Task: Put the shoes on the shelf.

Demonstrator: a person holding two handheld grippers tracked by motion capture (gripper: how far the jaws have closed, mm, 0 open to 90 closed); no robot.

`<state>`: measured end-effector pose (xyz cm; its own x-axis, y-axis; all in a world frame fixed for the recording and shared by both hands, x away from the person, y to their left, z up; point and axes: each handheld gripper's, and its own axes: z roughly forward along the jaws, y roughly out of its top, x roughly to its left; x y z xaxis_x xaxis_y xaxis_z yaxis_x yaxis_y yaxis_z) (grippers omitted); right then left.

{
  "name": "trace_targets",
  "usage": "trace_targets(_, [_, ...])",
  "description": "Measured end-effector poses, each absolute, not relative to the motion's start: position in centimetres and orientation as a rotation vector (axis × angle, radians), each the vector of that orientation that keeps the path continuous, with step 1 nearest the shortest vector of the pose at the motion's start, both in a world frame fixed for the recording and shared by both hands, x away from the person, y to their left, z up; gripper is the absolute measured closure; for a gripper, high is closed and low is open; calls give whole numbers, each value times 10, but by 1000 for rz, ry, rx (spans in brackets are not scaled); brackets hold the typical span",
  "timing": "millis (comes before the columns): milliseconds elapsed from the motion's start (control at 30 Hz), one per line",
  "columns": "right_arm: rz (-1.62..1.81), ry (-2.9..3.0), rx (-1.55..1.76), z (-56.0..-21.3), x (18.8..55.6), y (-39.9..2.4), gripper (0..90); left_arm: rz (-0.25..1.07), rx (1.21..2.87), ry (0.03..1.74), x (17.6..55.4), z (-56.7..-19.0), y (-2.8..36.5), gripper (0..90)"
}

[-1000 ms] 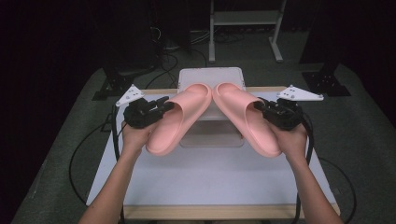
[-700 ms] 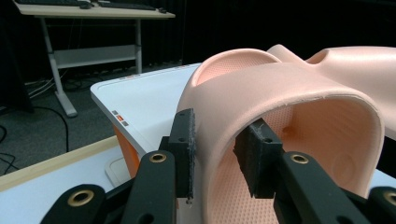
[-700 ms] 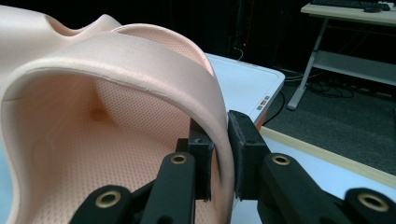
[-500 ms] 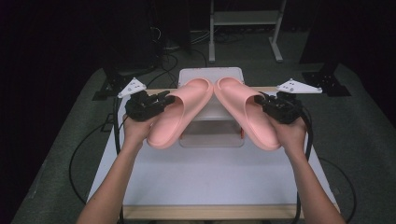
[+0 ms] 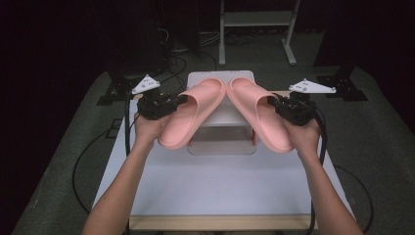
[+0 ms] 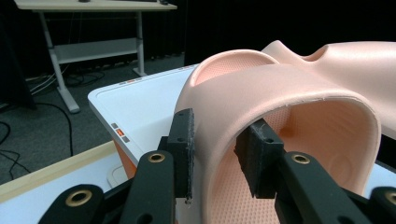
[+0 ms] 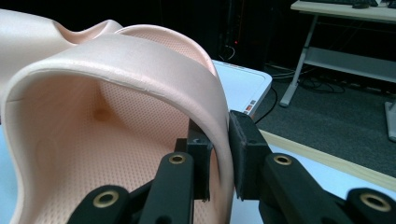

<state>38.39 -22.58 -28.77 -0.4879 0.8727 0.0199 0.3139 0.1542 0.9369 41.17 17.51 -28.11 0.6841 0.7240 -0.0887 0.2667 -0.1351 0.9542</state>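
The white surface [image 5: 215, 191] spreads across the lower half of the high view, its pale wooden edge running along the near side. At about 12 o'clock from its middle stands a white box [image 5: 222, 120] with a clear front wall and an orange mark at its right side; in the left tool's own view its flat white lid lies below and behind the slipper.

Two pink slippers are held in the air above that box. The left slipper [image 5: 193, 115] slants from about 7 o'clock up toward 1 o'clock, and the right slipper [image 5: 258, 115] slants from about 5 o'clock up toward 11 o'clock. Their far ends meet, or very nearly meet, over the back of the box, forming an upturned V.

The left tool [image 5: 172, 101], in the person's left hand at 9 o'clock from the box, is clamped on the outer side of the left slipper's strap [image 6: 280, 93], one pad outside and one inside it. The right tool [image 5: 278, 103], at 3 o'clock from the box, grips the right slipper's strap [image 7: 140, 60] the same way, its pads pinching the thin wall
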Motion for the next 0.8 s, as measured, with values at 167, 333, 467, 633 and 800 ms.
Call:
trace_targets(167, [1319,1890,1139,-287,389,-223,785,473,1709,821,420,-281,174,673])
trace_targets(333, [1309,1892,1146,-286,396,-220,778,468,1711,837,429,-282,174,673])
trace_targets(467, [1302,1899,1152,-286,401,-217,777,467,1710,849,435,-282,175,673])
trace_targets(633, [1313,1907,1178,-289,409,-217,777,458,1711,867,442,-286,175,671])
trace_targets(800, [1317,1908,1192,-290,415,-216,777,451,1709,887,448,-291,173,670])
